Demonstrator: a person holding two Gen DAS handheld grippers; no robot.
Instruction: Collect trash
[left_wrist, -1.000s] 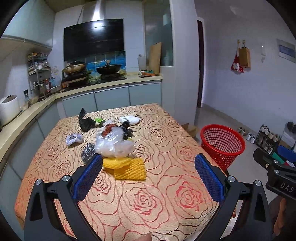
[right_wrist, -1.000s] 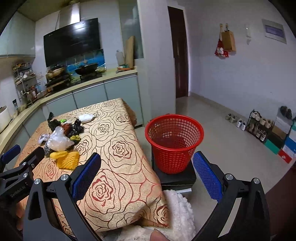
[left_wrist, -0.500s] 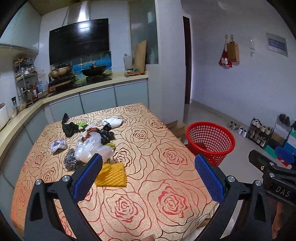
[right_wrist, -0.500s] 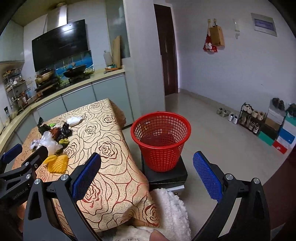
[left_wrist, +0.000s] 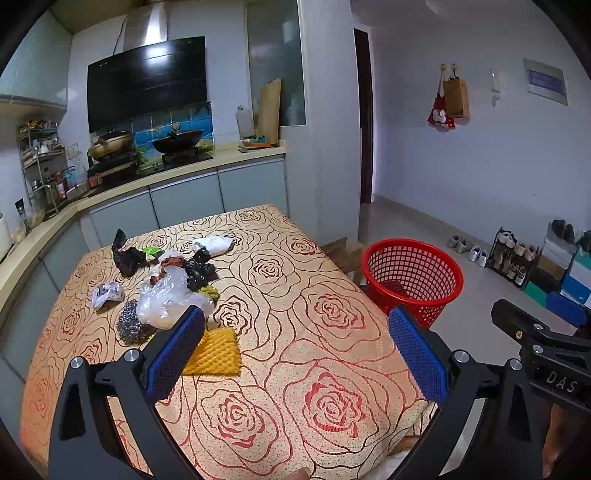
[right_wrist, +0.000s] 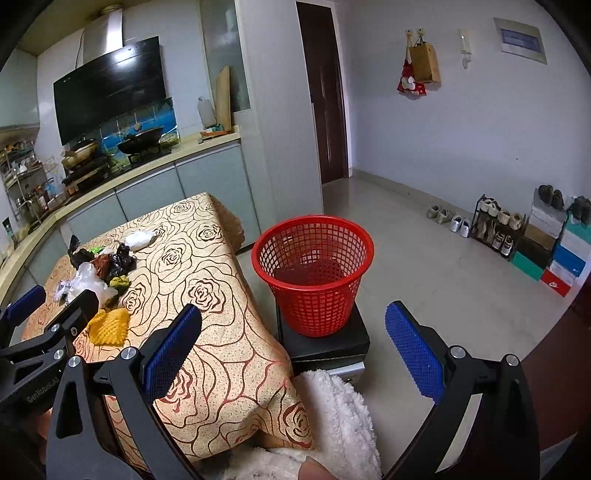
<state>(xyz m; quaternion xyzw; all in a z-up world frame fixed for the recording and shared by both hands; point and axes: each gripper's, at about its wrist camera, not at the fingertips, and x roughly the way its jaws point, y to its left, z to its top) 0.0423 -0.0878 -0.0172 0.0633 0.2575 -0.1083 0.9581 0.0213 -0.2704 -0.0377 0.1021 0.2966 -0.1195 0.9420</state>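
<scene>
The left tool (left_wrist: 295, 350) is being held released above the near end of the tabletop (left_wrist: 314, 369), its blue pads (left_wrist: 173, 354) spread wide with nothing between them. The right tool (right_wrist: 293, 352) is likewise being held released, with nothing gripped, out past the tabletop's edge, facing the red basket (right_wrist: 314, 273).

The trash is being left in a cluster toward the far left part of the rose-patterned tabletop: a yellow foam net (left_wrist: 216, 354) nearest, a clear plastic bag (left_wrist: 166, 299) just behind it, a steel scourer (left_wrist: 129, 326) touching the bag's left side, black bags (left_wrist: 127, 256) and a white wad (left_wrist: 216, 243) farther back. None of it is being touched by either tool.

The basket is being carried on a black box (right_wrist: 325, 343) on the floor, just beside the tabletop's right edge. A white fleece (right_wrist: 332, 417) is being seen below the right tool.
</scene>
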